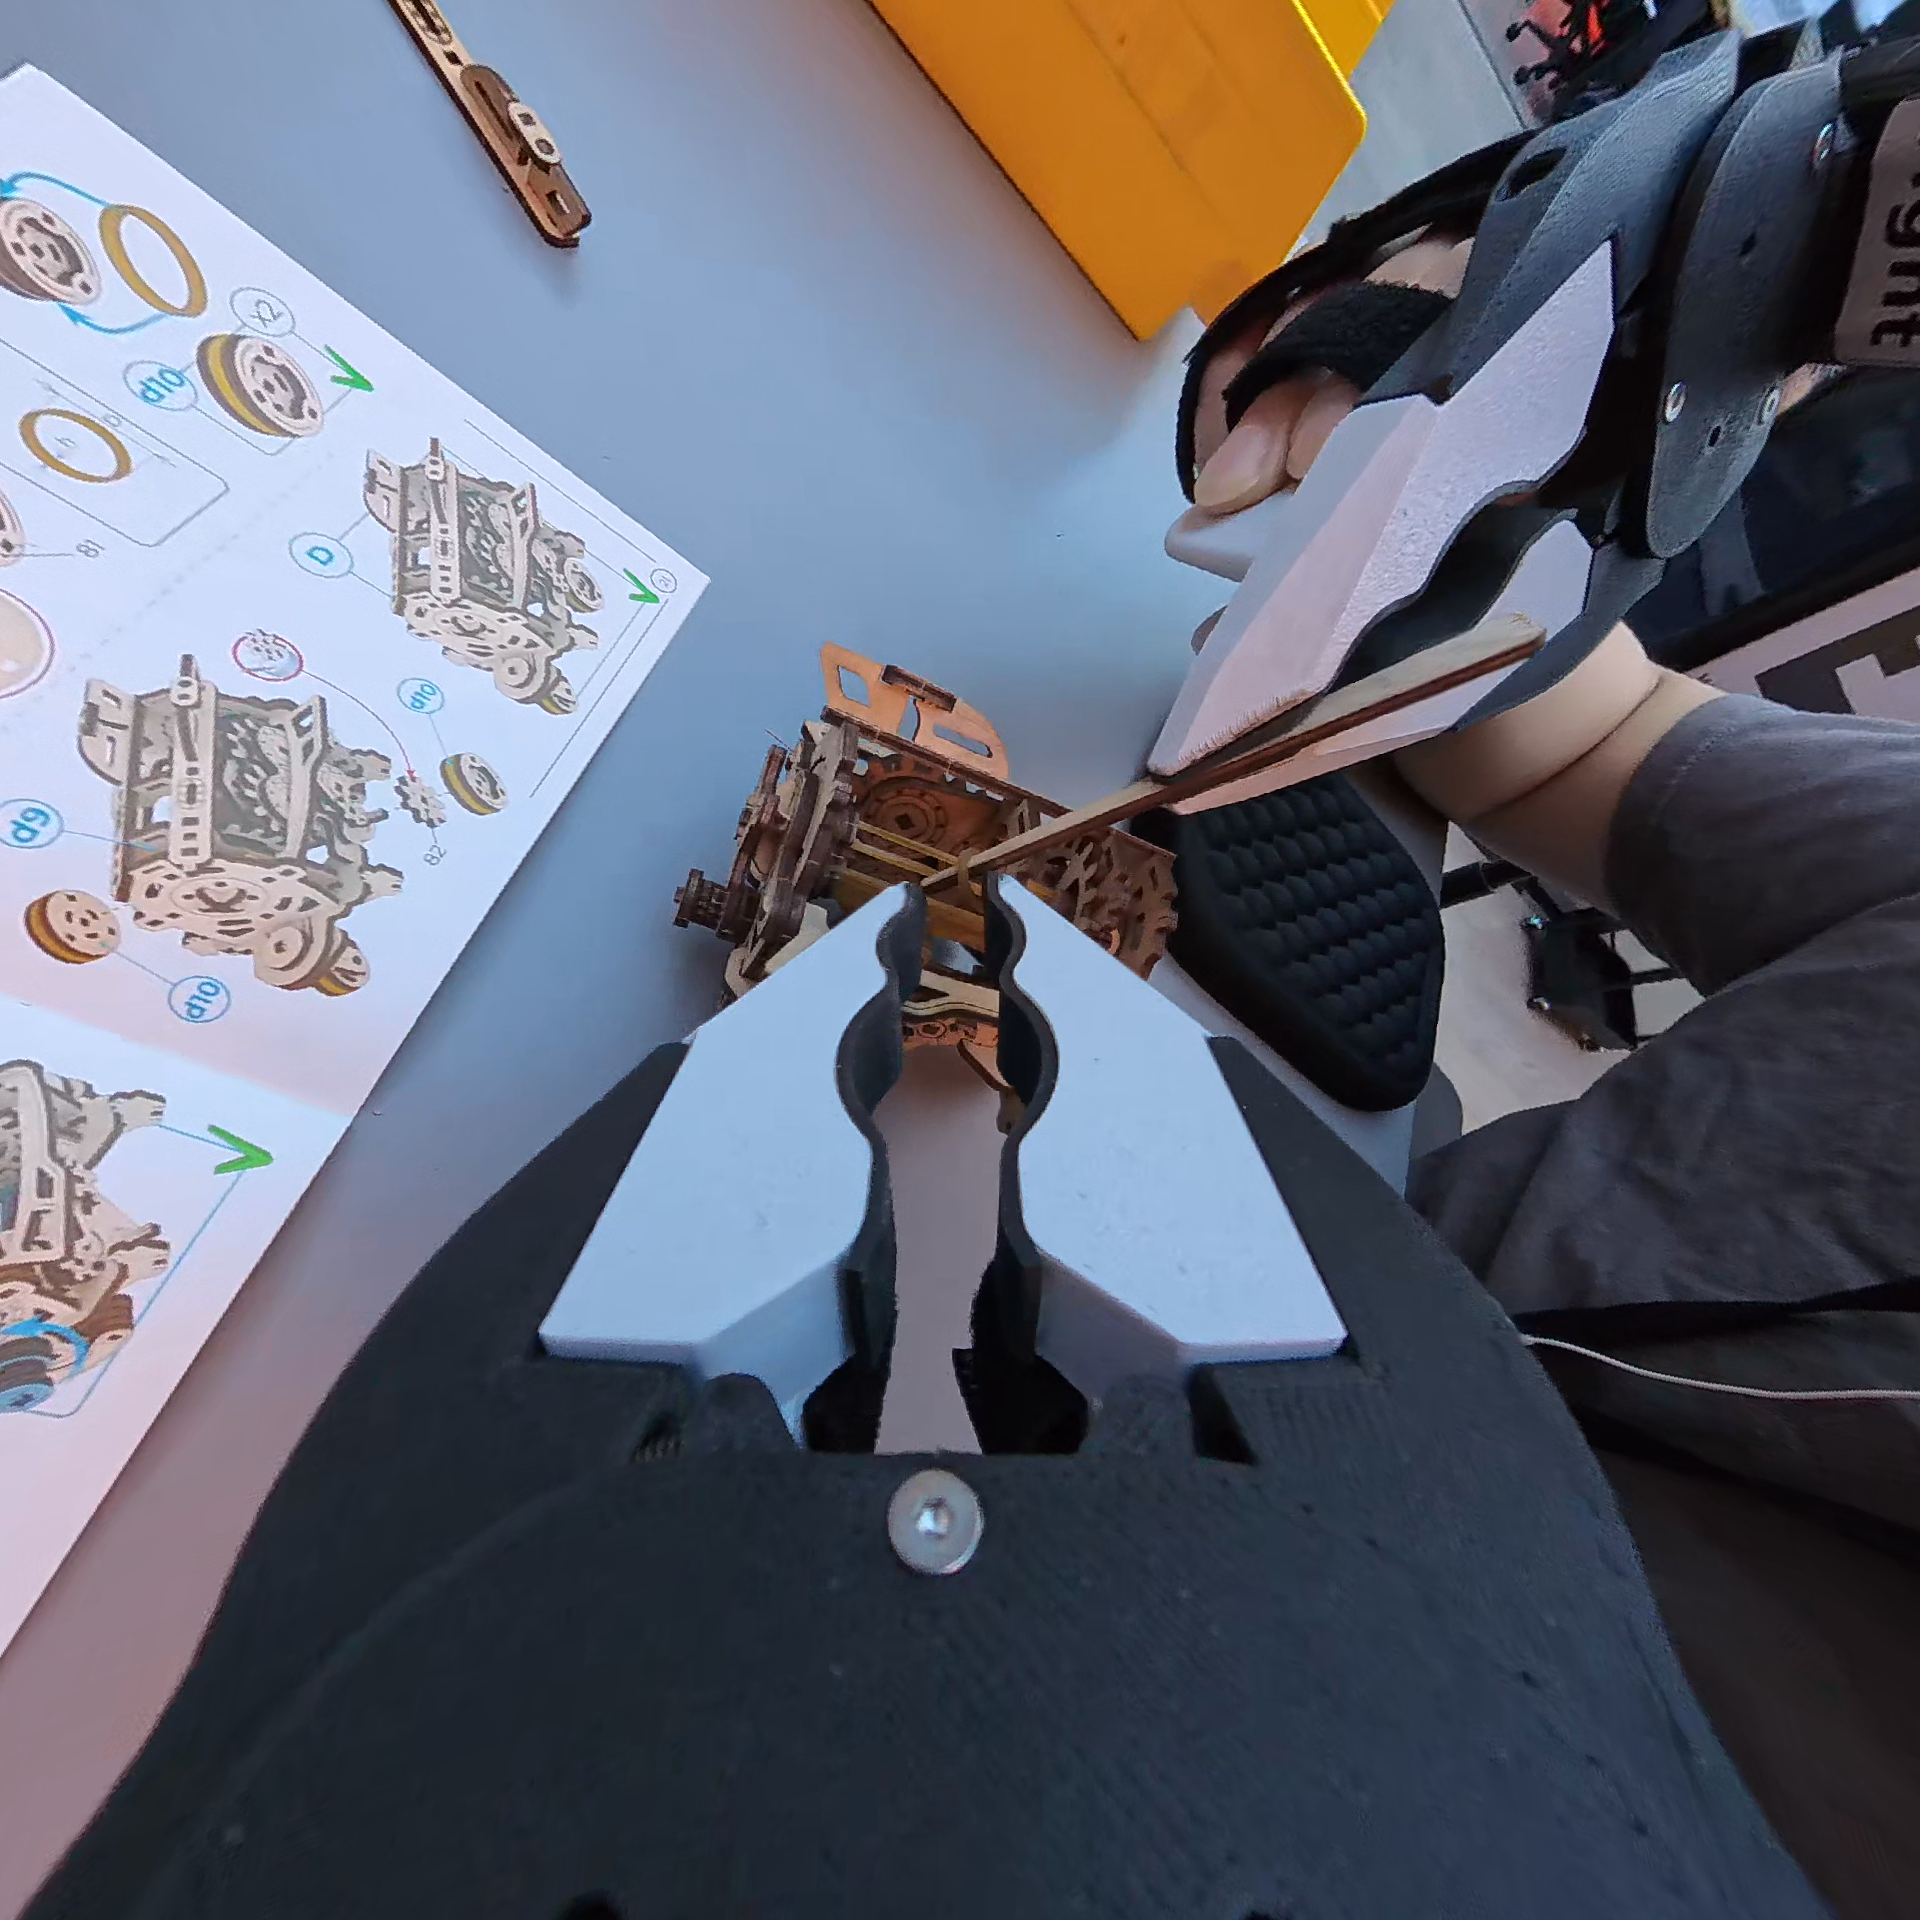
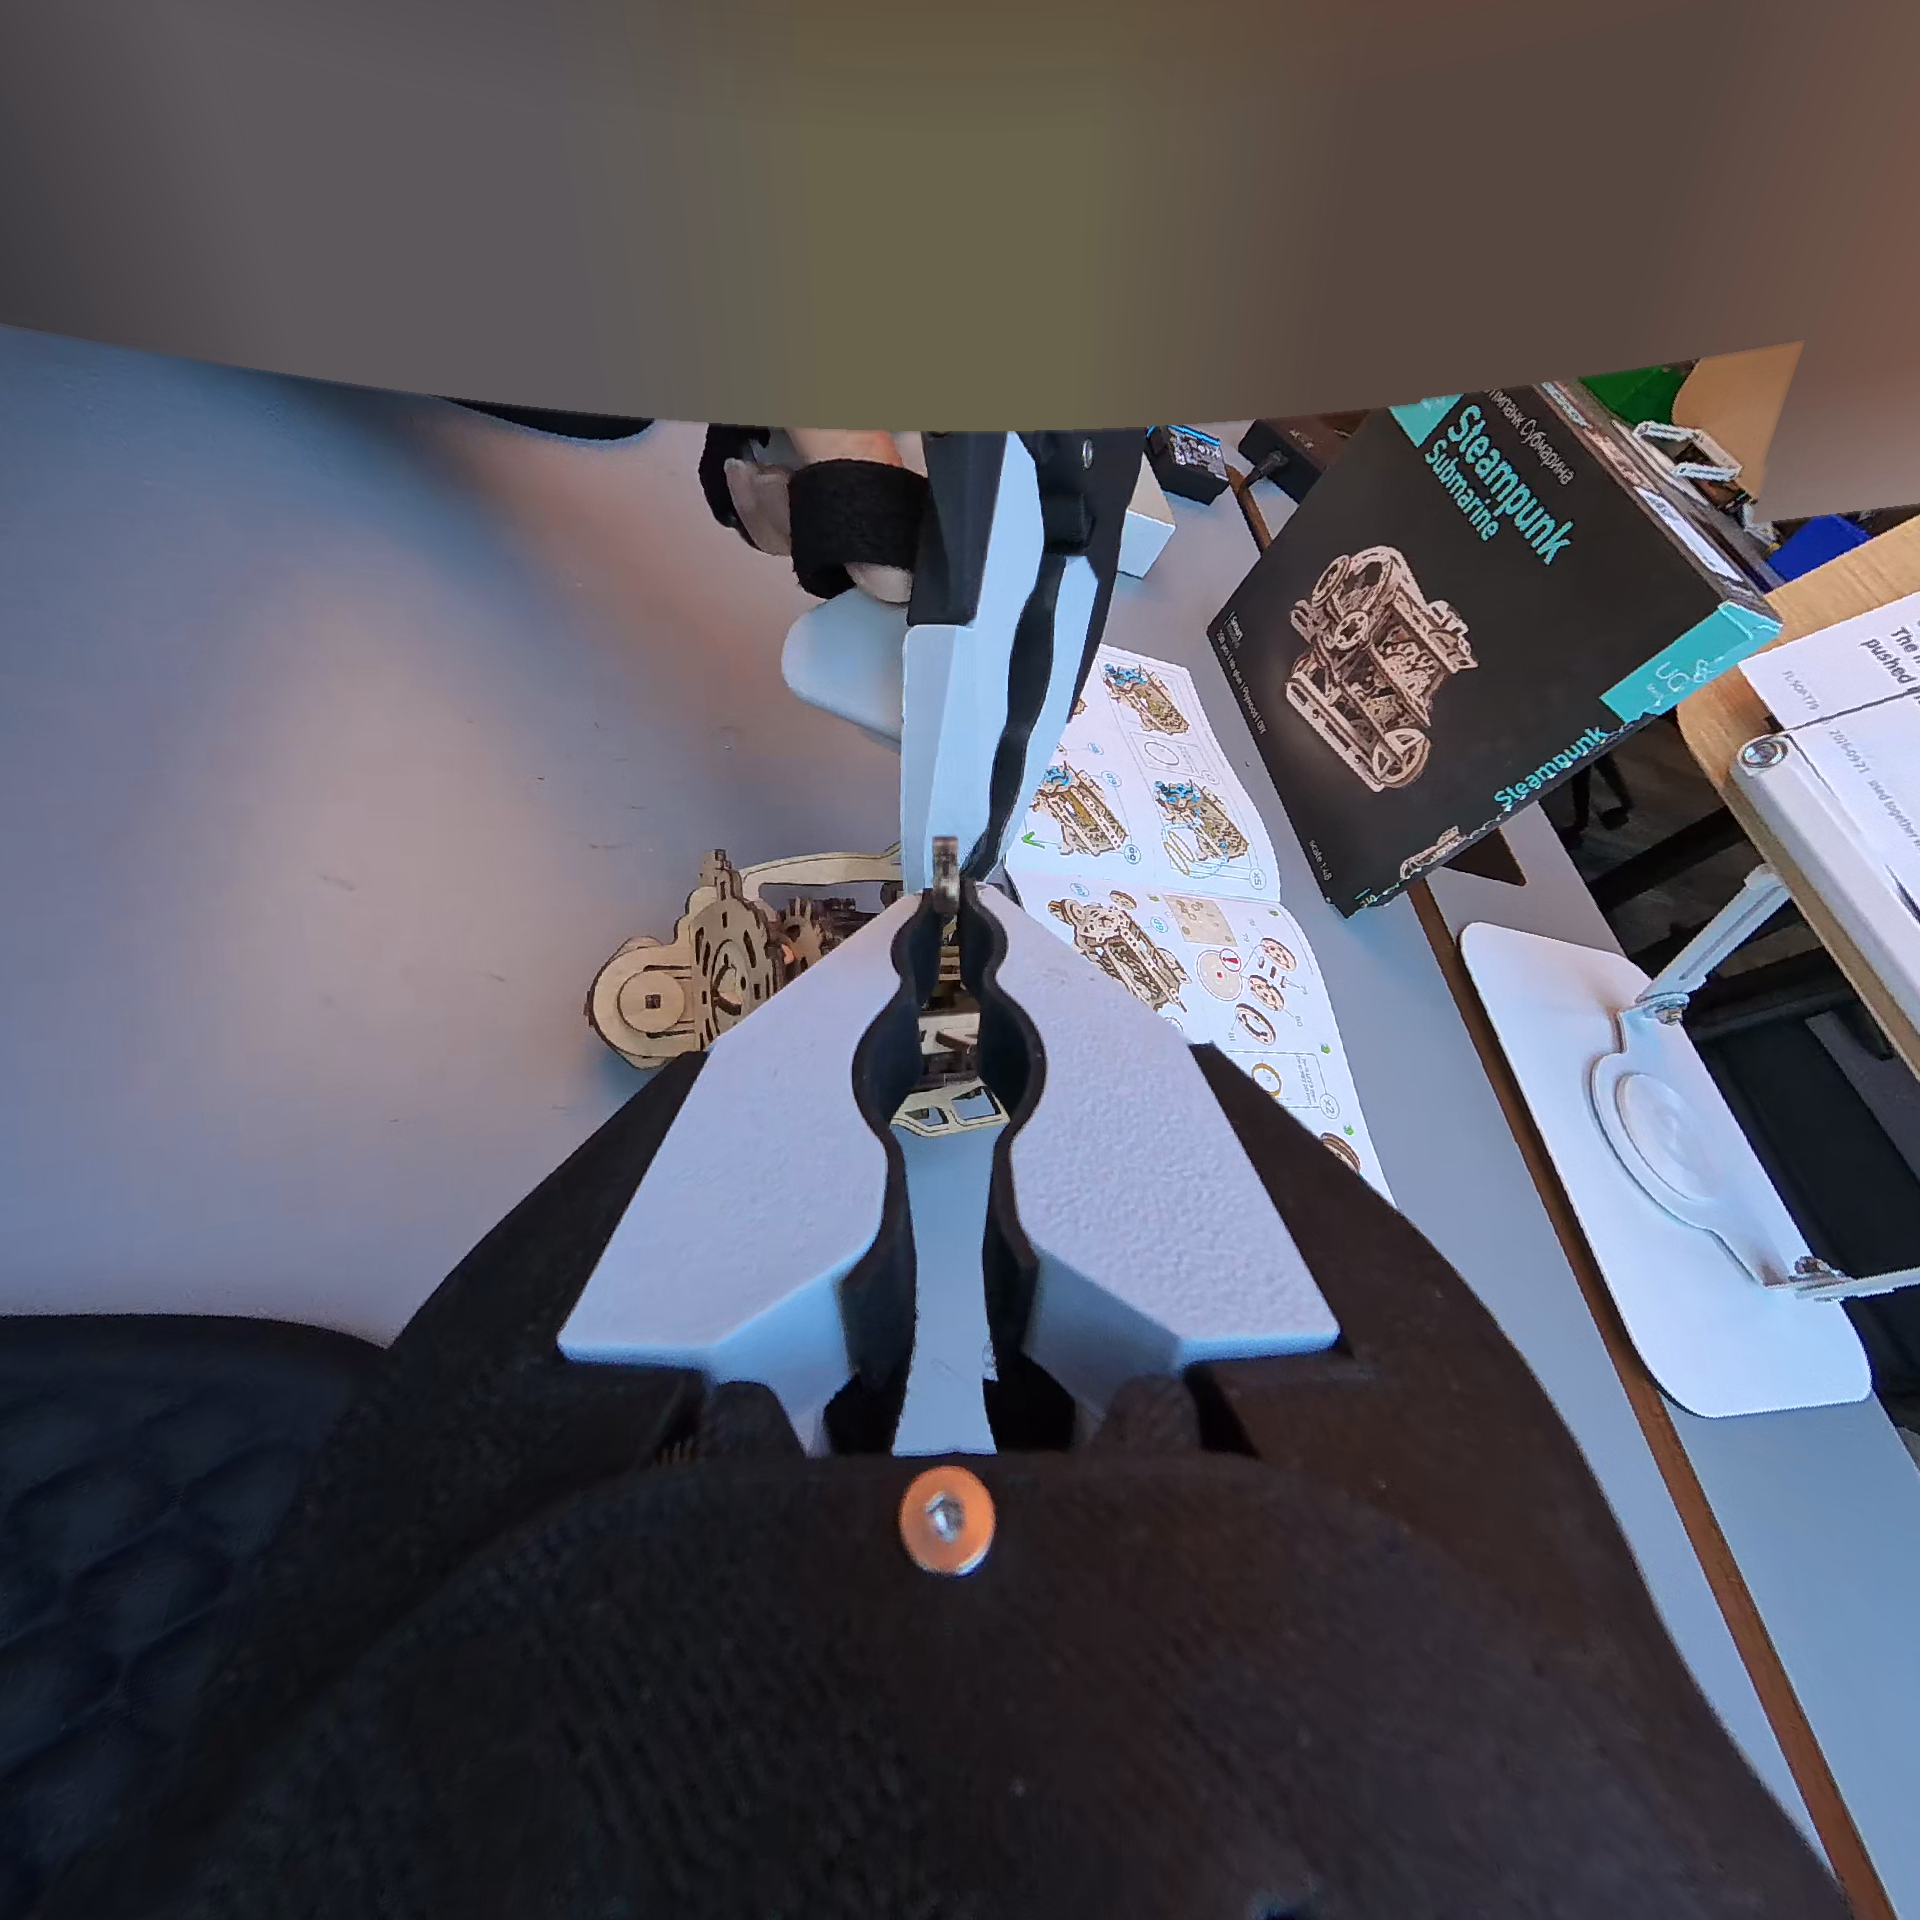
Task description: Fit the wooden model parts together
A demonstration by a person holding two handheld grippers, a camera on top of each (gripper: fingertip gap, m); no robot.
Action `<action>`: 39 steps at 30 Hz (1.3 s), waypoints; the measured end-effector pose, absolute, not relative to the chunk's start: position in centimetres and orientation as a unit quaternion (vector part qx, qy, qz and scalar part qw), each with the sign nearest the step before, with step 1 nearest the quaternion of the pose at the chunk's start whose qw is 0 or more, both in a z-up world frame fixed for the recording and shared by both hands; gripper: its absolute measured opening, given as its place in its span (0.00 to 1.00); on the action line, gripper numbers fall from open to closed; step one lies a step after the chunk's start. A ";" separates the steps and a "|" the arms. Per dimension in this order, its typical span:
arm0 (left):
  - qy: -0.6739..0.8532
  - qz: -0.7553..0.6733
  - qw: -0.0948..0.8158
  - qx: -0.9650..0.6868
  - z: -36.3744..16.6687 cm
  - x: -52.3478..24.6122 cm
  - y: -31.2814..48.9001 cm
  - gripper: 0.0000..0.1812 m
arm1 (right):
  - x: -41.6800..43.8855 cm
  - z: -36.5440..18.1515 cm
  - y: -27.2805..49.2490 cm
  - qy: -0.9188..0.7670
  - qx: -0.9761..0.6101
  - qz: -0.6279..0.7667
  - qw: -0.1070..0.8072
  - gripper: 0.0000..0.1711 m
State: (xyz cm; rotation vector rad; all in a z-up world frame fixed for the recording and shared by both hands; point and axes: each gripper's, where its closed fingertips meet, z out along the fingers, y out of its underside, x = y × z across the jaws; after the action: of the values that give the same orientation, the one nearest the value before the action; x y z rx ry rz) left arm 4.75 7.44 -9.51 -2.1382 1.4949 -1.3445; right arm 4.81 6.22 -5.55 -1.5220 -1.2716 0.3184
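Note:
The wooden model [image 1: 831,810] stands on the grey table [image 1: 831,416]; it also shows in the right wrist view [image 2: 686,987]. My right gripper [image 2: 945,914] is shut on a thin wooden stick [image 2: 945,857], seen from the side in the left wrist view [image 1: 1299,727]. The stick's tip reaches the model's top, where a yellow rubber band [image 1: 966,871] loops around it. My left gripper [image 1: 956,899] sits at that same spot, its jaws nearly closed on the band. It comes down from above in the right wrist view [image 2: 951,878]. The right gripper [image 1: 1158,771] enters from the right.
An instruction sheet [image 1: 260,623] lies left of the model. A loose wooden strip [image 1: 499,114] and a yellow box [image 1: 1122,135] lie farther back. The black kit box [image 2: 1455,644] and a white stand base [image 2: 1662,1195] sit near the table's edge. A black padded thing [image 1: 1309,935] lies close by the model. One gripper's finger ends stand about 4 cm off the other's.

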 end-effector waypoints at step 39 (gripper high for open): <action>0.521 -0.445 0.127 -0.717 -9.9 5.2 7.9 0.00 | 5.8 -5.9 6.5 -0.503 -0.685 0.169 0.500 0.00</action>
State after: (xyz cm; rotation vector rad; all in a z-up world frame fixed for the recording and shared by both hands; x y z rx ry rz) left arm 5.23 7.95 -9.86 -2.0887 1.5161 -1.2956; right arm 5.79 6.54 -5.93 -1.6566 -1.2154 0.4089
